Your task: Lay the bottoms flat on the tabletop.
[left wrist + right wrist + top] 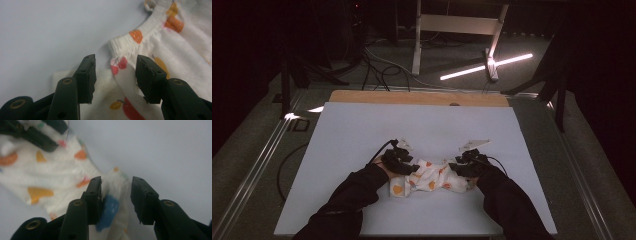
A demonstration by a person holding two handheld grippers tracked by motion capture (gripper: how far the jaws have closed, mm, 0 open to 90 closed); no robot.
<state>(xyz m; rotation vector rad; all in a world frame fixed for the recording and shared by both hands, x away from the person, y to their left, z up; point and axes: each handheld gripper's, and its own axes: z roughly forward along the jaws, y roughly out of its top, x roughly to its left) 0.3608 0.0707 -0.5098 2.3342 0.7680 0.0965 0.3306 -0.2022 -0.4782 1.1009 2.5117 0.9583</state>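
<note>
Both claws, left claw (pixel 115 75) and right claw (pixel 116 197), sit apart over the floppy printed garment (pixel 427 179); I'd pinch its elastic waistband (pixel 135 37).

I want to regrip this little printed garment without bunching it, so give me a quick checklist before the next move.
1. Left claw open, fabric fold between the jaws, pads not pressing: ok.
2. Right claw open, cloth between the jaws, one pad touching it: ok.
3. Garment flat on the white board: not ok, crumpled between the hands.
4. Elastic waistband within the left claw's reach: ok, just beyond the jaws.
5. Garment fully on the board: ok.
6. Cables clear of the cloth: cannot tell.
</note>
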